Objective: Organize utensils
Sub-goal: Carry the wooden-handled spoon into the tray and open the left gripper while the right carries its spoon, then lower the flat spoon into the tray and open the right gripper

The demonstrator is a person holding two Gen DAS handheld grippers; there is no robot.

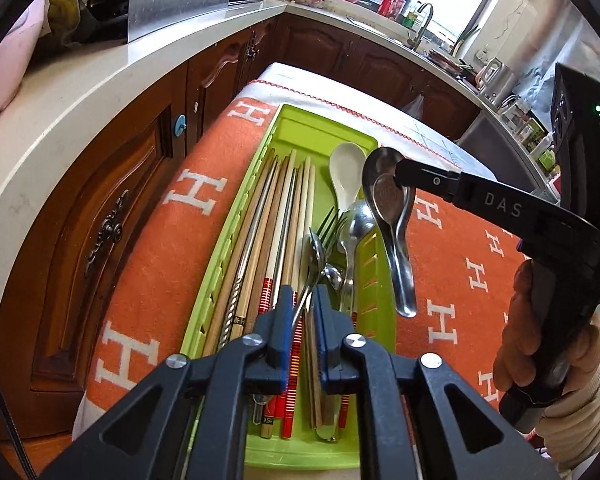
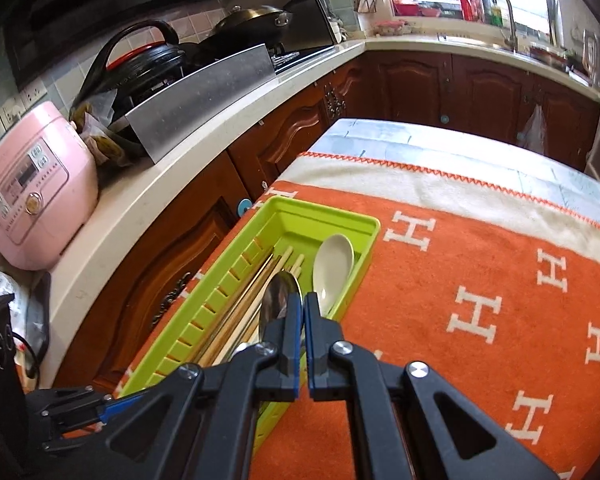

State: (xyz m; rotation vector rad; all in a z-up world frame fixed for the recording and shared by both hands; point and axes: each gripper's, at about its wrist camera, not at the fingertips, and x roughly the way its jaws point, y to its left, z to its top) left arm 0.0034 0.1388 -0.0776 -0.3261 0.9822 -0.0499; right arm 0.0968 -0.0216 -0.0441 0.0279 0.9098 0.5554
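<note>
A lime-green utensil tray (image 1: pixel 216 280) (image 2: pixel 332 212) lies on an orange blanket. It holds several chopsticks (image 1: pixel 276 220) (image 2: pixel 240 312), a white ceramic spoon (image 1: pixel 346 172) (image 2: pixel 332 264), and metal forks and spoons (image 1: pixel 340 240). My left gripper (image 1: pixel 304 320) hovers low over the tray's near end. Its jaws stand a narrow gap apart, and a thin metal handle and chopsticks show below through the gap. My right gripper (image 1: pixel 398 174) (image 2: pixel 303 316) is shut on the bowl of a steel soup spoon (image 1: pixel 396 248) (image 2: pixel 278 300). The spoon's handle hangs over the tray's right rim.
The orange blanket (image 1: pixel 460 280) (image 2: pixel 460 260) with white H letters covers the table to the right of the tray. Left of the table run wooden cabinets (image 1: pixel 100 220) under a white counter (image 2: pixel 140 208) bearing a pink rice cooker (image 2: pixel 32 192). A person's hand (image 1: pixel 528 320) grips the right tool.
</note>
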